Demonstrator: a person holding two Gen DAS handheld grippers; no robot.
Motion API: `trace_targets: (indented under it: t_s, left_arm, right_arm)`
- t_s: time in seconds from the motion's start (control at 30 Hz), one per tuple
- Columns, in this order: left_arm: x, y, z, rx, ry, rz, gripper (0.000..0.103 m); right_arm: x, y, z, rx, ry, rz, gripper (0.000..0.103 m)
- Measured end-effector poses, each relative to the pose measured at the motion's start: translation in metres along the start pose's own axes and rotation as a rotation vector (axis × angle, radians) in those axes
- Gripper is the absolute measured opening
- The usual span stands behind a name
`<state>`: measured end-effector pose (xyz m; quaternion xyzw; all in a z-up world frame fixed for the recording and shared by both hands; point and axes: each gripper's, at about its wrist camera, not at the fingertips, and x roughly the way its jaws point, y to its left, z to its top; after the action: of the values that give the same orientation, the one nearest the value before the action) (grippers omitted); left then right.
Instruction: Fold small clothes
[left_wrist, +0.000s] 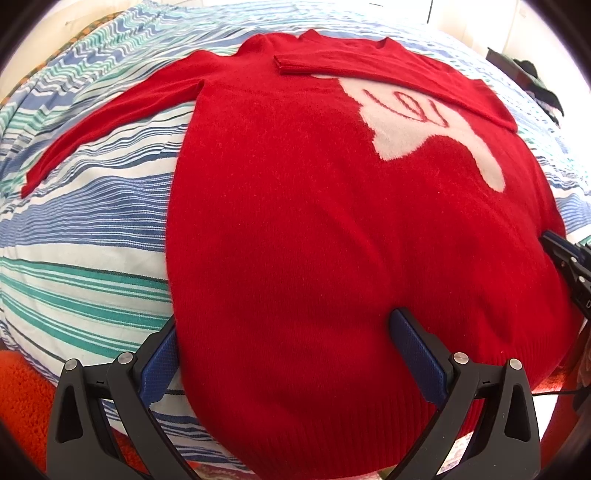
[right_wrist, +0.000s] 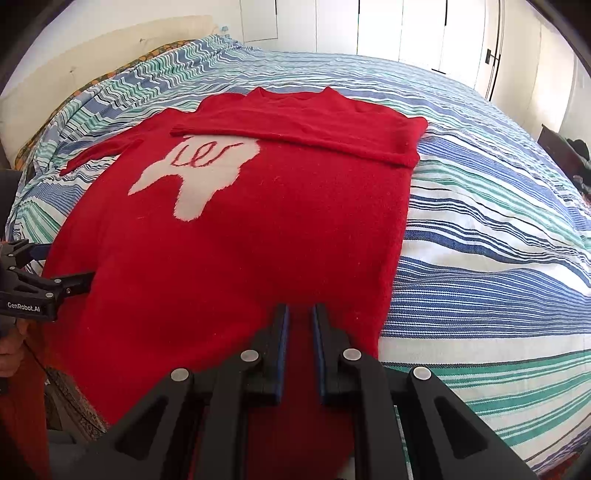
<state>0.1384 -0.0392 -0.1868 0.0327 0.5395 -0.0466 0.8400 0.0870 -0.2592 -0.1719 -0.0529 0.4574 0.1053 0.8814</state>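
Lying face up on the striped bedspread (right_wrist: 480, 229), the red knit sweater (right_wrist: 240, 240) looks soft, fuzzy and limp, light enough to lift by an edge yet sure to sag and drape. One sleeve is folded across the chest; the other lies stretched out on the bed. Its ribbed hem is the best hold. The right tool (right_wrist: 300, 314) is nearly clenched, pinching hem fabric between its pads. The left tool (left_wrist: 284, 325) is spread wide, straddling the hem's other corner without pressing it. "GenRobot.AI" is printed on the left tool's body; the red squiggle on the white patch (right_wrist: 199, 173) cannot be read.
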Motion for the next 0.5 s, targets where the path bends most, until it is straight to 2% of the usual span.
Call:
trace_targets:
  t_s: [0.5]
  left_arm:
    - [-0.0018,0.0003,-0.006,0.009,-0.017,-0.001,0.103]
  right_arm:
    - [0.0,-0.0078,0.0011,0.055,0.013,0.041,0.014]
